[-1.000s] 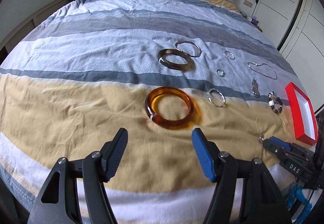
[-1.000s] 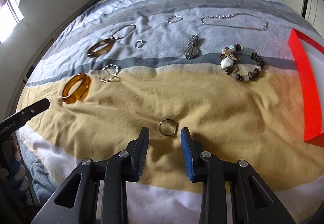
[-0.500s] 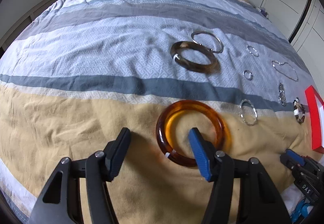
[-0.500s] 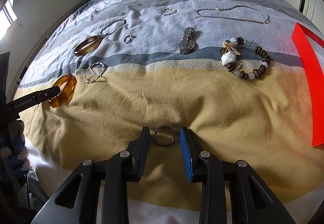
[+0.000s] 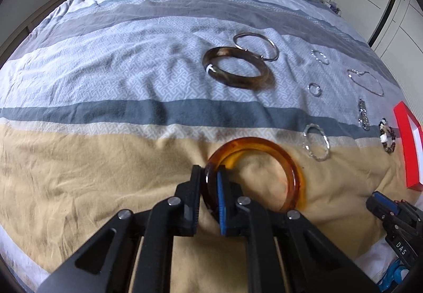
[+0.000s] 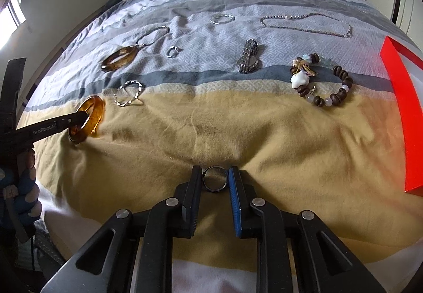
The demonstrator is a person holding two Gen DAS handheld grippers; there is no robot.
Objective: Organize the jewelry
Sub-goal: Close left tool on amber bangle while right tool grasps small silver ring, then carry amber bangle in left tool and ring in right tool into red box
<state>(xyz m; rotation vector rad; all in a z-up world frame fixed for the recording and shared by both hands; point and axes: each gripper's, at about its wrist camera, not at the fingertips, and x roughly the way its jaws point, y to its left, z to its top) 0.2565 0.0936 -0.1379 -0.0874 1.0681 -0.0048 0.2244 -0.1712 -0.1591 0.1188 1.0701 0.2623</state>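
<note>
Glossy translucent amber bangle (image 5: 292,171); shiny metal ring (image 6: 215,178); matt woven bedspread (image 5: 105,76).

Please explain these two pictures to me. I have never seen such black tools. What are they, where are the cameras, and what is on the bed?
A person holds a hand tool with two jaws in each hand; there is no robot. Each picture comes from a camera on one tool, looking along its jaws. The left gripper is closing its jaws on the rim of the amber bangle. The right gripper is closing its jaws around a small ring. On the bedcover also lie a brown bangle, a bead bracelet, a necklace and a red box.
</note>
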